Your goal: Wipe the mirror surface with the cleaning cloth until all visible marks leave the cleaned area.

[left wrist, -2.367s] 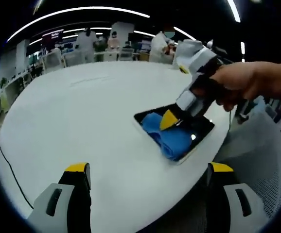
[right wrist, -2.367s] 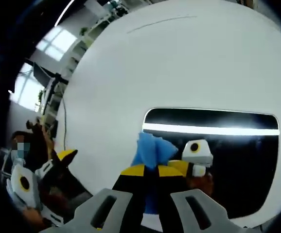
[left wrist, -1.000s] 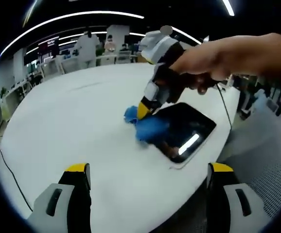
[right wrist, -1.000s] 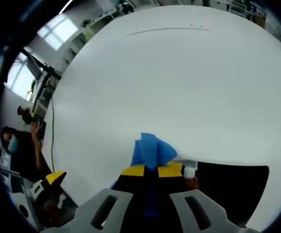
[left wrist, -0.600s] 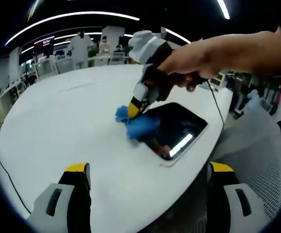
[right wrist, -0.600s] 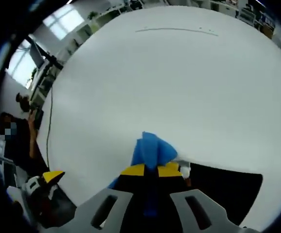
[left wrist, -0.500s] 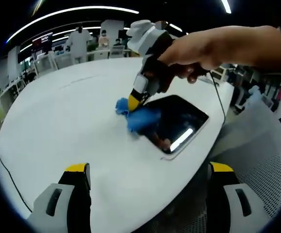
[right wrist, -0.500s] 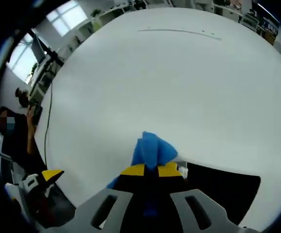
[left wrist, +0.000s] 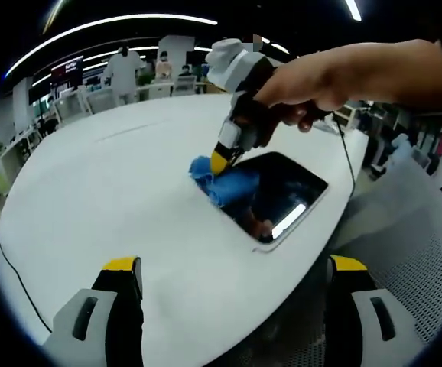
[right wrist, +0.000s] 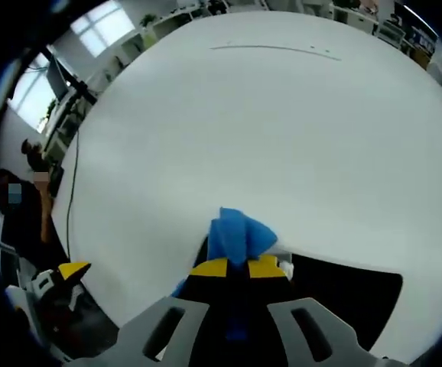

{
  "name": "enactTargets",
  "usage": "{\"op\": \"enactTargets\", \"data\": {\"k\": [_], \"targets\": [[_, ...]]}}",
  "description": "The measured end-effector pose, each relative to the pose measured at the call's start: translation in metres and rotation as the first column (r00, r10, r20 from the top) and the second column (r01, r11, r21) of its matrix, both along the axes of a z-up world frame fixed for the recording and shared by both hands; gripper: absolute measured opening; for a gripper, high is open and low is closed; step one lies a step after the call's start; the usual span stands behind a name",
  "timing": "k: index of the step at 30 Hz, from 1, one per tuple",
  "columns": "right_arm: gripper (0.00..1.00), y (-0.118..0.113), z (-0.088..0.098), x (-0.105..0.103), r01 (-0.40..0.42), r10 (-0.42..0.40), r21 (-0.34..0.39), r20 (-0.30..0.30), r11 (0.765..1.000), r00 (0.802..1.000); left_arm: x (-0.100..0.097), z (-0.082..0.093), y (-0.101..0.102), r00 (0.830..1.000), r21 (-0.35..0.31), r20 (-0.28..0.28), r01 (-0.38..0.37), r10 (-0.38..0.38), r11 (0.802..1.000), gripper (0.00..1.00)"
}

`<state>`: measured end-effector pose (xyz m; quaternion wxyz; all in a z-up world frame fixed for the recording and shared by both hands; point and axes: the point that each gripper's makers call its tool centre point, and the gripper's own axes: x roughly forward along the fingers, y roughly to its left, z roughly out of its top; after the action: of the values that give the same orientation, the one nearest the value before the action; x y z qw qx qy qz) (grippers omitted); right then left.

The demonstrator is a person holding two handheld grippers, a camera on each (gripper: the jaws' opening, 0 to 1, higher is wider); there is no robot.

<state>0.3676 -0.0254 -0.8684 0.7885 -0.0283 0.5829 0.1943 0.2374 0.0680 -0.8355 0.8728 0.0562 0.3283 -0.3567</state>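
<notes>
A dark rectangular mirror with a white rim lies on the white table near its right edge. My right gripper is shut on a blue cleaning cloth and presses it onto the mirror's far-left corner. From the right gripper view, the blue cloth sticks out past the closed yellow-tipped fingers, with the mirror dark at the lower right. My left gripper is open, held low over the table's near edge, apart from the mirror.
A person's hand holds the right gripper from the right. The round table is bare and white around the mirror. People and desks stand in the far background. A grey mesh chair is at the right.
The right gripper has slid the cloth from the table beside the mirror's corner back onto the mirror. The left gripper has stayed put.
</notes>
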Motion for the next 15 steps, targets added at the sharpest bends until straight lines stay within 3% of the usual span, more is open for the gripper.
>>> {"op": "enactTargets", "data": {"k": [6, 10, 15], "targets": [[0.00, -0.008, 0.000, 0.000, 0.007, -0.007, -0.010, -0.002, 1.000, 1.000, -0.003, -0.001, 0.005, 1.000, 0.009, -0.024, -0.015, 0.015, 1.000, 1.00], [0.00, -0.015, -0.004, 0.007, 0.000, 0.000, -0.033, 0.002, 0.999, 1.000, -0.006, 0.003, -0.001, 1.000, -0.028, -0.008, 0.016, -0.016, 0.999, 1.00], [0.00, -0.027, 0.005, -0.005, 0.013, -0.013, -0.046, 0.000, 0.999, 1.000, -0.004, 0.006, 0.000, 1.000, -0.035, 0.014, 0.006, -0.005, 0.999, 1.00]]}}
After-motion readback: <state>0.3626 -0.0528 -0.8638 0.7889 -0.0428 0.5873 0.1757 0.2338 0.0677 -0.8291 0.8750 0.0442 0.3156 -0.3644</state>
